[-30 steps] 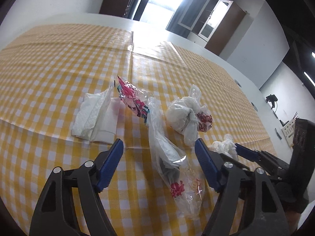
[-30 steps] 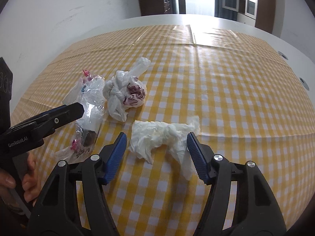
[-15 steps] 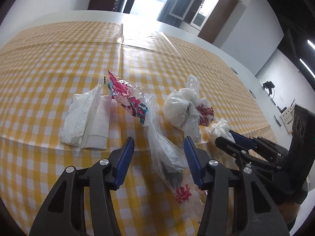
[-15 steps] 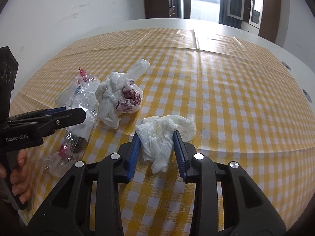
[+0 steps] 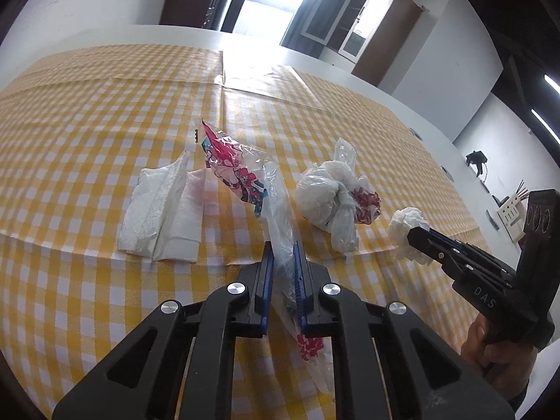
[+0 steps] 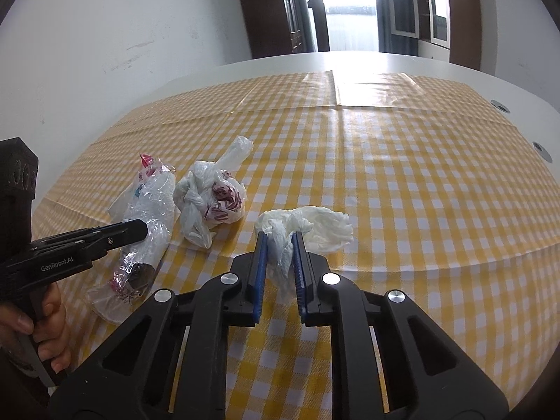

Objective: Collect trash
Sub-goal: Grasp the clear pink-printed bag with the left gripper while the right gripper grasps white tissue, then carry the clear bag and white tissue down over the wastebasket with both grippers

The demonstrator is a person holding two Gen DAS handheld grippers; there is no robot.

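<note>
Trash on the cloth (image 6: 402, 182) comes to four pieces by my count. One clear wrapper (image 5: 280, 231) with pink print lies lengthwise toward me, and my left gripper (image 5: 282, 255) is clenched on its middle, blue pads pressing the film from both sides. One crumpled tissue (image 6: 308, 227) sits to the right; my right gripper (image 6: 280, 245) is closing on its near end, and the paper is already pinched between the pads. One knotted bag (image 5: 332, 203), white with red print, rests between those two, touching neither gripper. One folded napkin (image 5: 164, 217) lies flat just left of the wrapper. A hand (image 6: 45, 325) shows under each grip. The checked yellow cloth covers one white table (image 5: 147, 35).
</note>
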